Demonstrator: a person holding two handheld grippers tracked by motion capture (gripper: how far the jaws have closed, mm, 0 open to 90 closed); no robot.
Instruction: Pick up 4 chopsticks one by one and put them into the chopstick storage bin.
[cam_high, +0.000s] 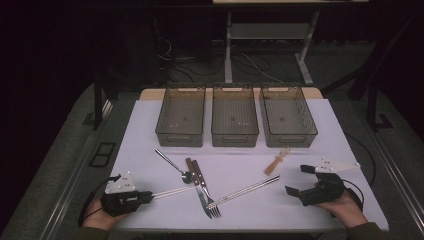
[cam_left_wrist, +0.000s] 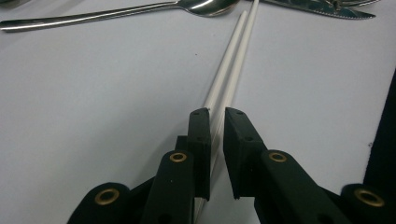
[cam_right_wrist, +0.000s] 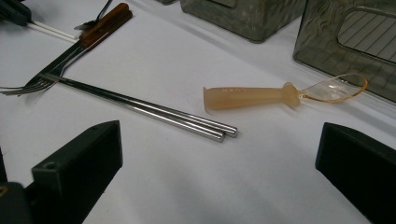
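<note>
White chopsticks (cam_left_wrist: 231, 70) lying as a pair on the white table (cam_high: 150, 125) at about 7 o'clock of the spread, near end pinched between the jaws of the left gripper (cam_high: 147, 196), long axis running from that gripper toward 2 o'clock, far tips touching or just under the spoon (cam_high: 172, 165) bowl at the cutlery pile. Barely started, by the look of it: all three bins (cam_high: 234, 122) at 12 o'clock empty, nothing lifted yet, jaws nearly closed on the pair but sticks apparently flat on the surface. Left to do, likely: lift, carry to a bin, then the rest. Beyond the tips, knife (cam_high: 198, 186) and fork (cam_high: 206, 192) crossed at 6 o'clock, metal chopsticks (cam_right_wrist: 149, 110) slanting toward 3 o'clock, small amber spoon (cam_right_wrist: 275, 95) just past them. Right gripper (cam_high: 299, 181) at 4 o'clock, jaws spread wide, holding nothing, facing the metal chopsticks and amber spoon
</note>
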